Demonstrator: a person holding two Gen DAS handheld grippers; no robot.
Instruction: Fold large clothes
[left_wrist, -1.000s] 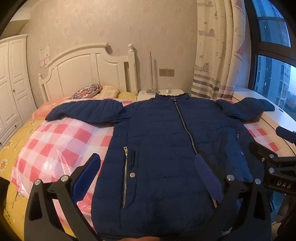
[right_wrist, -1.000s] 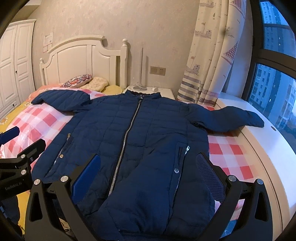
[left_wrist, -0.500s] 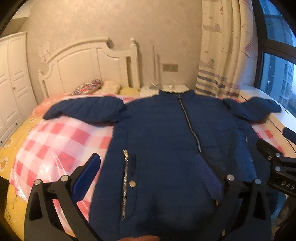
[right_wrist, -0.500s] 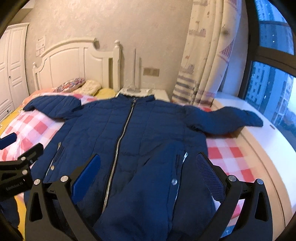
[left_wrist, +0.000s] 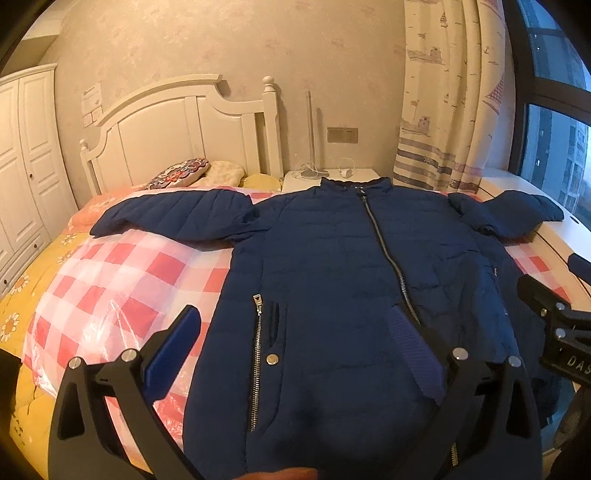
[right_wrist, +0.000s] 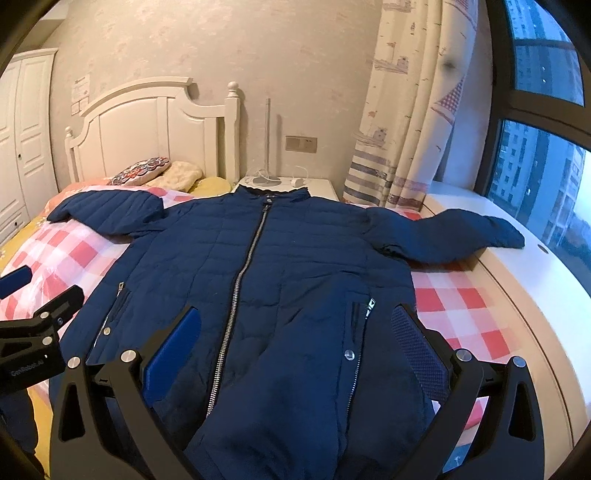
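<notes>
- Navy quilted zip-front jacket (left_wrist: 343, 266) lies flat and face up on the pink-and-white checked bedspread (left_wrist: 122, 273), collar at 12 o'clock, sleeves spread toward 9 and 3 o'clock.
- Left gripper (left_wrist: 295, 347) hovers over the hem, fingers spread wide, gripping nothing.
- Right gripper (right_wrist: 295, 343) likewise gapes wide and empty above the hem.
- White wooden headboard (right_wrist: 147, 133) stands at 11 o'clock.

You have one navy jacket (left_wrist: 332, 266) on one bed (left_wrist: 110, 273), two sleeves spread. Two tools: left (left_wrist: 295, 354), right (right_wrist: 299, 350). Two pillows (left_wrist: 181, 173) by the headboard.
</notes>
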